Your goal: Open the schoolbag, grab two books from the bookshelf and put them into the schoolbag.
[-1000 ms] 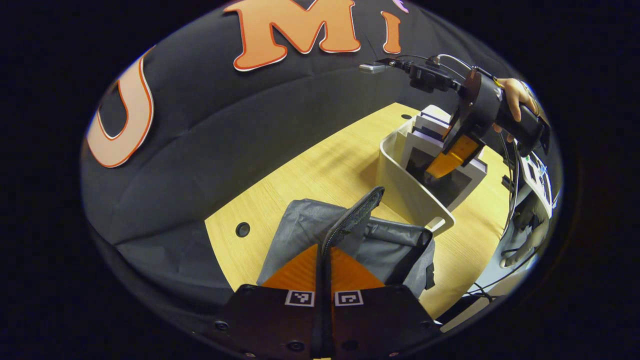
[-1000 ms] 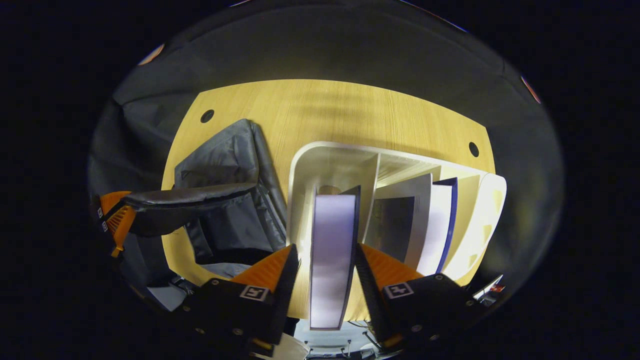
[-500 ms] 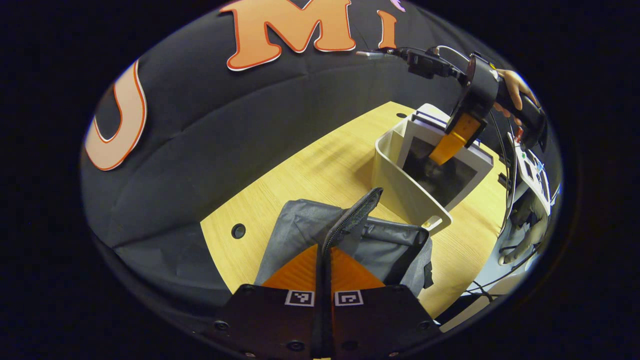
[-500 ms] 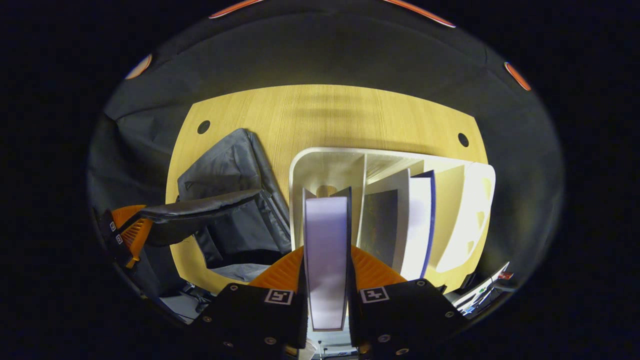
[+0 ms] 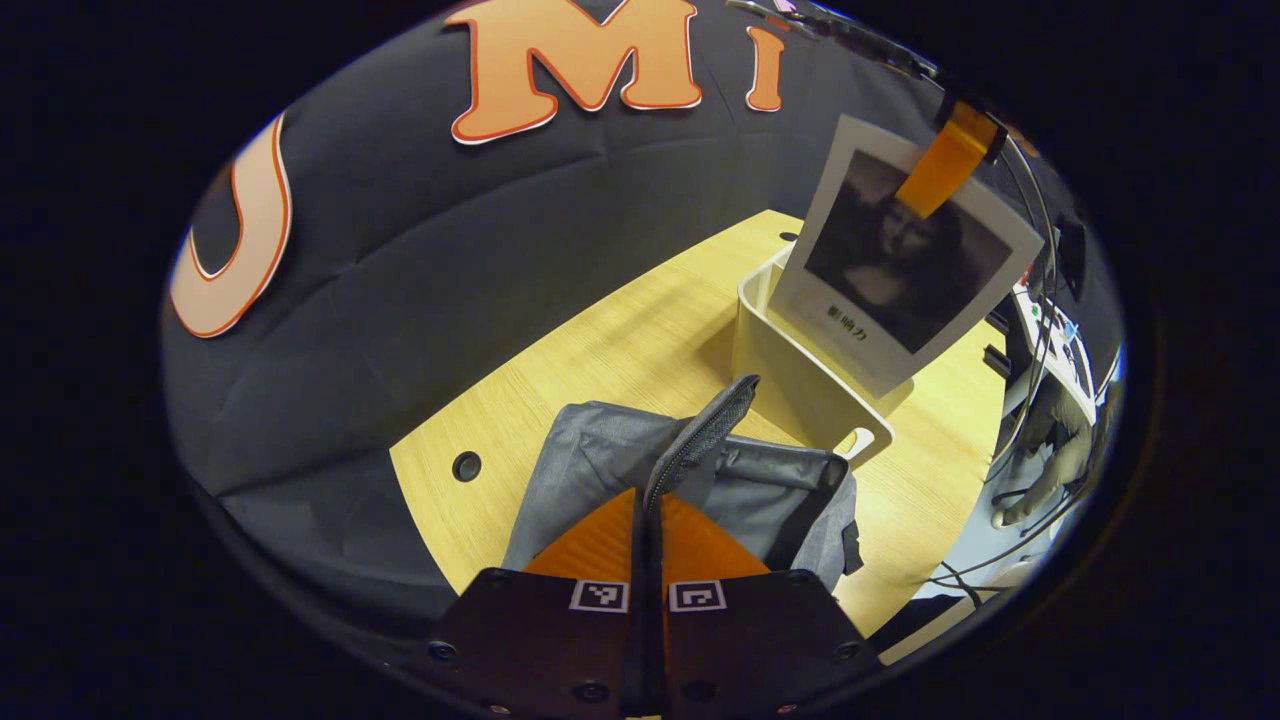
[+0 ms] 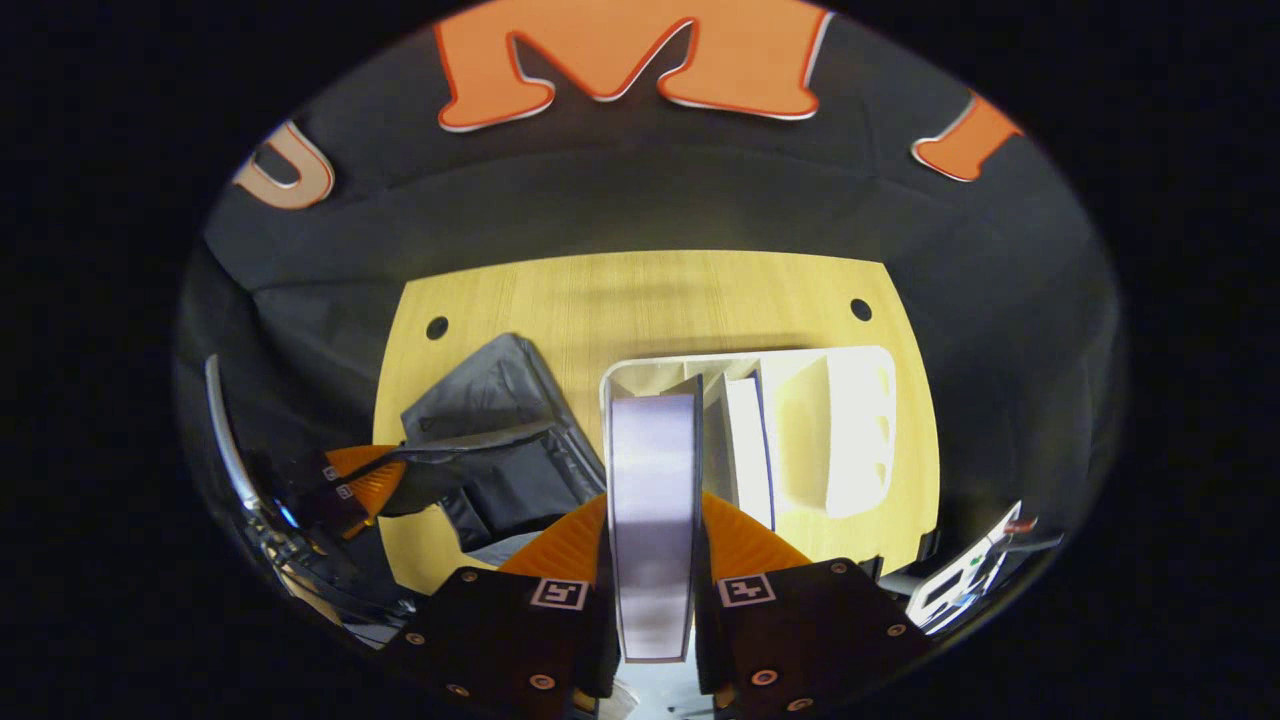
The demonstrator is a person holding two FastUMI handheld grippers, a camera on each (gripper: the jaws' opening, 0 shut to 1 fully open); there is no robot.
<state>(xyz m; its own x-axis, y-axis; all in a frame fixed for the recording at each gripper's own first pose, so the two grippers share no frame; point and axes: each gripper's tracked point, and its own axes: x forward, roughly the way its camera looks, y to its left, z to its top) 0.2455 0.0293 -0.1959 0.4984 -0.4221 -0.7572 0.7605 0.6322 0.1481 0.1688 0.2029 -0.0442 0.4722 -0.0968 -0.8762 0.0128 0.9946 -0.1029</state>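
The grey schoolbag [image 5: 600,455] lies on the wooden table [image 5: 620,340]. My left gripper [image 5: 650,495] is shut on the raised edge of the bag's flap [image 5: 710,430], holding the bag open. My right gripper [image 6: 652,500] is shut on a book [image 6: 650,440], clamped by its top edge. In the left gripper view this white book with a dark portrait cover [image 5: 905,250] hangs in the air above the white bookshelf [image 5: 800,375], with a right finger [image 5: 945,160] on its top. Another book [image 6: 748,440] stands in the bookshelf [image 6: 850,430]. The left gripper [image 6: 385,475] and the bag [image 6: 500,440] lie left of the shelf.
Round cable holes [image 5: 465,465] sit in the table near the back edge. Cables and white equipment [image 5: 1060,345] crowd the table's right side. Bare tabletop lies behind the bag and the bookshelf, up to the black cloth wall.
My right gripper shut on the book, then lifted it up out of the bookshelf. The left gripper kept hold of the bag's flap and hardly moved.
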